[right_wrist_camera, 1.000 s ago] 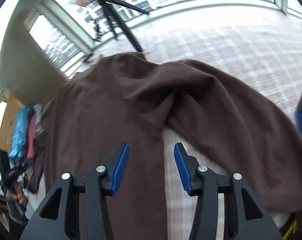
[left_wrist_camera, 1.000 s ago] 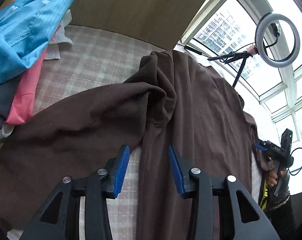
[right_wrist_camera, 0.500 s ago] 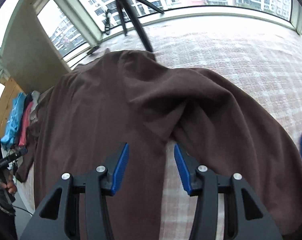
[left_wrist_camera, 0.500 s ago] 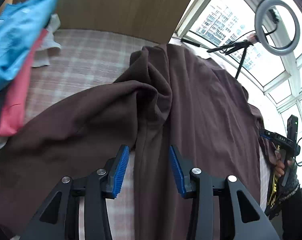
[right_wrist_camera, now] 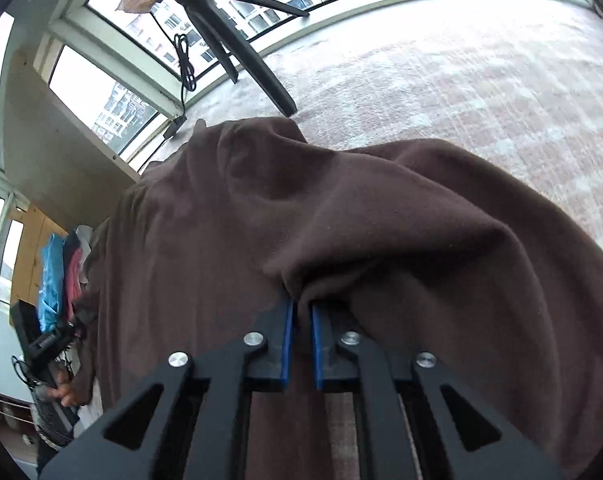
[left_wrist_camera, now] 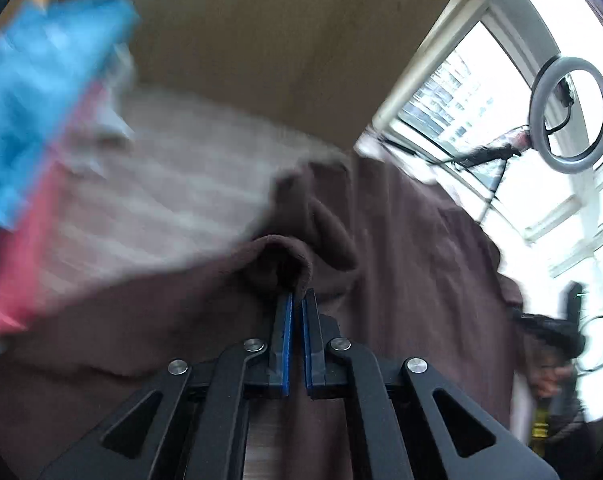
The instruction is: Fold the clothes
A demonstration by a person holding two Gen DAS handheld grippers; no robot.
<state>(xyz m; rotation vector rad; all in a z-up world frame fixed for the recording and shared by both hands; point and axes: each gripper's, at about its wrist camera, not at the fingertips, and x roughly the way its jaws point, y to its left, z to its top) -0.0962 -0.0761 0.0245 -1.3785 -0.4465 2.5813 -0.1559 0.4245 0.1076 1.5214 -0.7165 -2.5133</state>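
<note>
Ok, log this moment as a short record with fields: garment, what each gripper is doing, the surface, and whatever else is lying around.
garment: brown sweatshirt, spread out, bunched into a ridge at each sleeve junction
left gripper: jaws shut on a fold of the sweatshirt
right gripper: jaws shut on a fold of the sweatshirt
surface: plaid bed cover
nearby: pile of blue and pink clothes, blurred in the left view
background: ring light by the window

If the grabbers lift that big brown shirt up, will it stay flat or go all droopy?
Probably droopy: the brown shirt already bunches into soft folds where the right gripper and left gripper pinch it. It looks thick, so likely a bit heavy, and the free parts would probably hang and drag on the checked cover.
</note>
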